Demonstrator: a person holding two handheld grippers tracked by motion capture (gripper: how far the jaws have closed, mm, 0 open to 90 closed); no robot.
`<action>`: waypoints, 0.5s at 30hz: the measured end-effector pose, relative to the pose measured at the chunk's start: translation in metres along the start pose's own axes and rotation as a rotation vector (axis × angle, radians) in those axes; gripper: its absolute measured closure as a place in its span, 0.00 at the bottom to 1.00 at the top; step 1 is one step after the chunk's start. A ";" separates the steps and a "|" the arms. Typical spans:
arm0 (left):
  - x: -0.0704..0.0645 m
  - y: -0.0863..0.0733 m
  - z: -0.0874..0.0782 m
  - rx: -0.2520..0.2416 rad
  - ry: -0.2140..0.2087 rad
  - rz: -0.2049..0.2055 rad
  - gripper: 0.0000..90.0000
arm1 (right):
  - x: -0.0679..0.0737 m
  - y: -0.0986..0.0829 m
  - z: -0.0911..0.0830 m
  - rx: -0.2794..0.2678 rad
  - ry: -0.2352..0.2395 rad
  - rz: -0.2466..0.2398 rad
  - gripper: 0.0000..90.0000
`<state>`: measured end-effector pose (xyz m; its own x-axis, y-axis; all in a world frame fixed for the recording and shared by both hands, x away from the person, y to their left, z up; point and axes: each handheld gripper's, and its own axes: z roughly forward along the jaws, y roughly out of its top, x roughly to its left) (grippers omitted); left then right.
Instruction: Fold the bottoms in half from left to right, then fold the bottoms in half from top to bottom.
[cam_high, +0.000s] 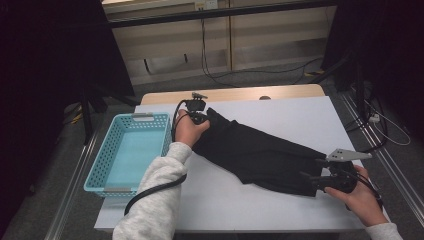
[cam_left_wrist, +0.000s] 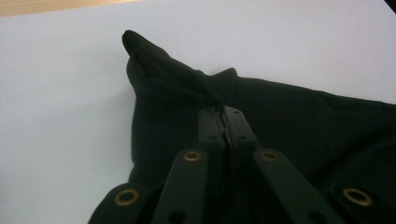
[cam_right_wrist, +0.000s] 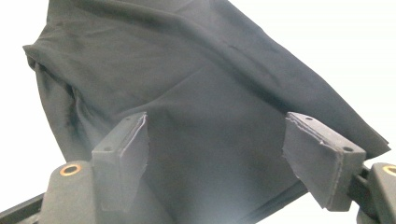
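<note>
1. Nearest the high camera is the person's grey sleeve (cam_high: 150, 200), running up to the left claw (cam_high: 199, 116) at the far end of the black cloth (cam_high: 260, 155).
2. In the left gripper view the left claw (cam_left_wrist: 223, 112) is clenched on a fold of the cloth (cam_left_wrist: 289, 126), which puckers into a small peak just beyond the jaws.
3. In the right gripper view the right claw (cam_right_wrist: 215, 144) is released, jaws wide apart, poised over the near end of the cloth (cam_right_wrist: 187, 84); it grips nothing.
4. The cloth lies slantwise across the white worktop (cam_high: 280, 112), from far left to near right, beside the blue basket (cam_high: 130, 150), which holds nothing.
5. Step in hand, as I judge it: one end is gripped and the other is about to be taken, probably to fold or lift the cloth.
6. The next move calls for lowering the right claw (cam_high: 325, 180) onto the near edge and closing it on a fair bite of fabric, not a single thin layer.
7. No brand, label or readable writing appears on the cloth, basket or claws.
</note>
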<state>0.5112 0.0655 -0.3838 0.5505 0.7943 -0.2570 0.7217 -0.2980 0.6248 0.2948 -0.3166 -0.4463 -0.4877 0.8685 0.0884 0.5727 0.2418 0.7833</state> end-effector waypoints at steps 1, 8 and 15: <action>-0.002 -0.001 0.001 0.002 -0.013 0.003 0.97 | 0.000 0.000 0.000 0.001 0.000 -0.001 0.26; -0.015 -0.010 0.010 0.000 -0.055 0.020 0.97 | 0.002 0.001 0.001 0.001 0.003 -0.002 0.26; -0.022 -0.017 0.012 -0.008 -0.082 0.033 0.97 | 0.001 0.001 0.001 0.003 0.005 -0.005 0.26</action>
<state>0.4915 0.0465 -0.3972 0.6062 0.7384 -0.2955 0.6997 -0.3185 0.6395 0.2957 -0.3145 -0.4458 -0.4939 0.8650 0.0881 0.5723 0.2471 0.7820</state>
